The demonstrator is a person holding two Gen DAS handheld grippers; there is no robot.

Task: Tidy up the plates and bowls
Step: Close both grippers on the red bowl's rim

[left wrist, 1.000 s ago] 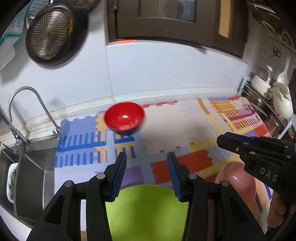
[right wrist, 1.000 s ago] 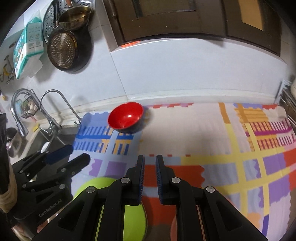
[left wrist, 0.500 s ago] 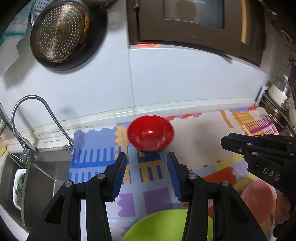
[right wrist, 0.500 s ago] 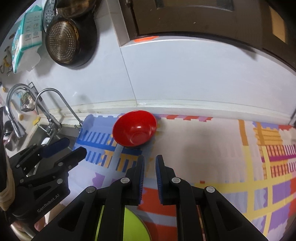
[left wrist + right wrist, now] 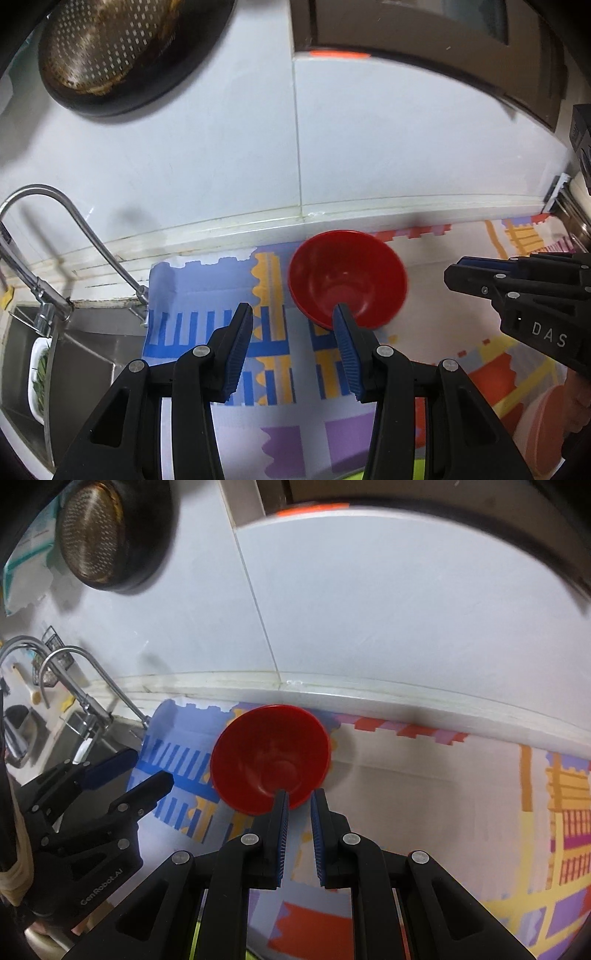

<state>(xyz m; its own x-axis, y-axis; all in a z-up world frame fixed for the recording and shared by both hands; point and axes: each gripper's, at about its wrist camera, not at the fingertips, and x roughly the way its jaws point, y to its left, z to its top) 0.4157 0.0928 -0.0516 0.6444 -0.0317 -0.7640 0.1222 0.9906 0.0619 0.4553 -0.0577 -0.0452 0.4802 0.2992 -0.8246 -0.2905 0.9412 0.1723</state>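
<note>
Red bowl (image 5: 271,755) sits on the patterned mat (image 5: 424,775) near the wall as the right gripper (image 5: 298,803), jaws slightly parted and empty, straddles its near rim (apparently to grasp it); the left gripper (image 5: 293,319) waits alongside, wide open, empty.

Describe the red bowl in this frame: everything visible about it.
The red bowl is round, deep and glossy, plastic by the look, red inside with a darker outer wall low at the front. It stands upright and empty on the patterned mat, close to the white wall. The right gripper, narrowly open, has one fingertip over the near rim and inside the bowl and the other outside it; contact cannot be told. The left gripper, wide open, sits just short of it.
</note>
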